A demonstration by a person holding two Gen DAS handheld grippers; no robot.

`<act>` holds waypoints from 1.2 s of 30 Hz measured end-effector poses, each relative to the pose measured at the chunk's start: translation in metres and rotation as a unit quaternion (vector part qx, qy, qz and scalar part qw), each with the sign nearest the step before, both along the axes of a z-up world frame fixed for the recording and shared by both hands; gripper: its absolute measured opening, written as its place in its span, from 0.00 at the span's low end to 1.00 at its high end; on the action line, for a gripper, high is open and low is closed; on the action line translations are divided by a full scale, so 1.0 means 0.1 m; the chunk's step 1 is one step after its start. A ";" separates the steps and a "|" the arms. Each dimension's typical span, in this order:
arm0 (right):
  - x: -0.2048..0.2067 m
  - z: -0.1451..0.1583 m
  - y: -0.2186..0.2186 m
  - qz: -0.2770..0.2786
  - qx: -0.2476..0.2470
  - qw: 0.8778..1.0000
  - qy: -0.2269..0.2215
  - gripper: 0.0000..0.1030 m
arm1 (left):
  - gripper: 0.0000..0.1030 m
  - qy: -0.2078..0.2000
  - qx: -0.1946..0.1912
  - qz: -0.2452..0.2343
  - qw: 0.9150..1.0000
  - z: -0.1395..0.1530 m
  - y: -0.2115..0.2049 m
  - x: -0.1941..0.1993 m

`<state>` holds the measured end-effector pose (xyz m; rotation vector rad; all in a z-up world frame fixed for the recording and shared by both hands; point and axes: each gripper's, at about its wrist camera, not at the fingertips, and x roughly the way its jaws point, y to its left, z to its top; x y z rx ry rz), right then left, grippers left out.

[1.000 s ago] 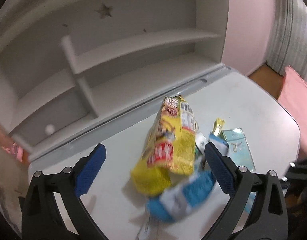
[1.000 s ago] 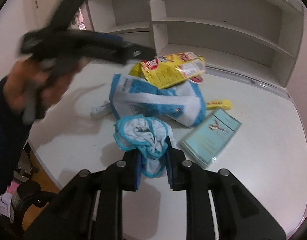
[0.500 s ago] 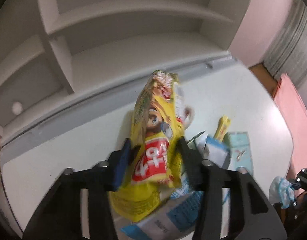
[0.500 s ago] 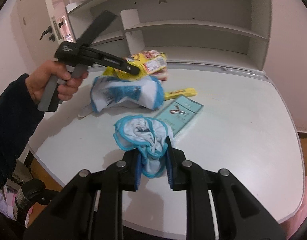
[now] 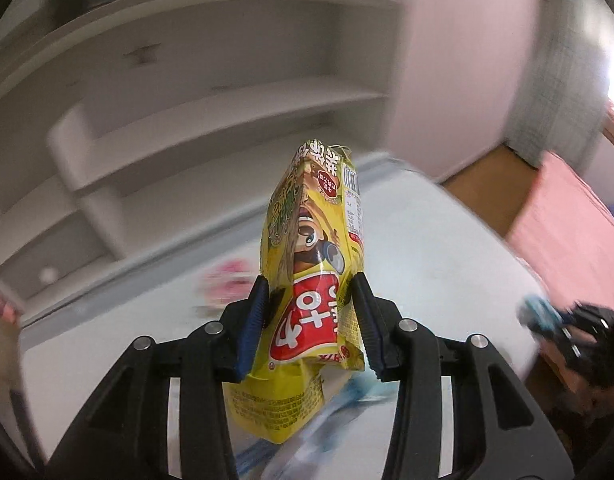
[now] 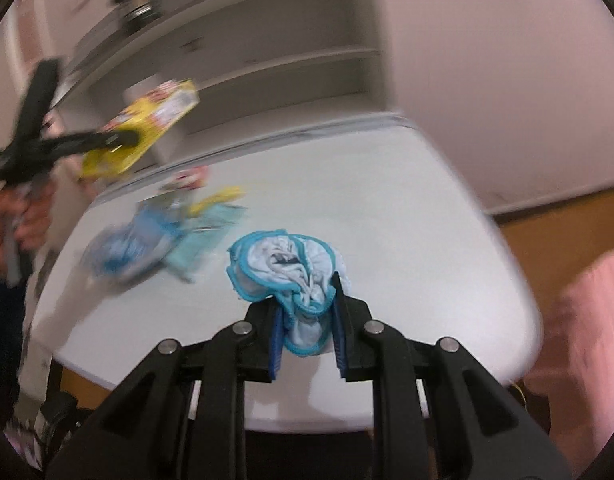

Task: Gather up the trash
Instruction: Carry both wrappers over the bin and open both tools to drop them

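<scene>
My left gripper [image 5: 313, 316] is shut on a yellow snack bag [image 5: 317, 256] with a red label and holds it up above the white table [image 5: 447, 264]. The bag [image 6: 143, 136] and the left gripper [image 6: 119, 140] also show at the left of the right wrist view. My right gripper [image 6: 307, 320] is shut on a crumpled white wrapper with blue edges [image 6: 287, 268], held above the table's front part. A blue and white bag [image 6: 127, 252], a light teal packet [image 6: 203, 244] and a small yellow wrapper [image 6: 217, 200] lie on the table.
A white shelf unit [image 5: 195, 120] stands along the table's back edge. A pink and white wrapper [image 5: 227, 284] lies near it. A pink cloth [image 6: 587, 328] is off the table's right side, over a wooden floor [image 6: 559, 216].
My left gripper has lifted the yellow snack bag off the pile. My right gripper, still holding the blue-edged wrapper, has swung right. Both views are blurred by motion.
</scene>
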<state>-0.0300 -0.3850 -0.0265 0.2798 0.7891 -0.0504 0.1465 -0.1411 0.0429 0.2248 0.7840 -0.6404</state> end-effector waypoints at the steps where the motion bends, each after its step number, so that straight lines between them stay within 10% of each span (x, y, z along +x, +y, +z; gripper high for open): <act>1: -0.10 -0.06 -0.18 -0.025 0.004 1.000 0.004 0.20 | 0.41 0.000 -0.001 -0.017 1.000 -0.01 -0.16 -0.08; 8: -0.88 -0.52 -1.28 -0.174 0.044 0.983 0.036 0.20 | 0.41 0.024 -0.017 -0.167 0.986 -0.22 -1.50 -0.97; 17: -1.84 -1.10 -2.23 -0.311 0.110 0.941 0.077 0.20 | 0.42 0.076 0.000 -0.314 0.946 -0.99 -2.86 -2.00; 26: -2.11 -1.70 -2.63 -0.353 0.170 0.910 0.138 0.20 | 0.42 0.139 0.064 -0.321 0.935 -2.22 -3.53 -2.15; 36: -2.04 -1.79 -2.62 -0.340 0.179 0.911 0.148 0.20 | 0.45 0.165 0.081 -0.314 0.932 -2.50 -3.67 -2.12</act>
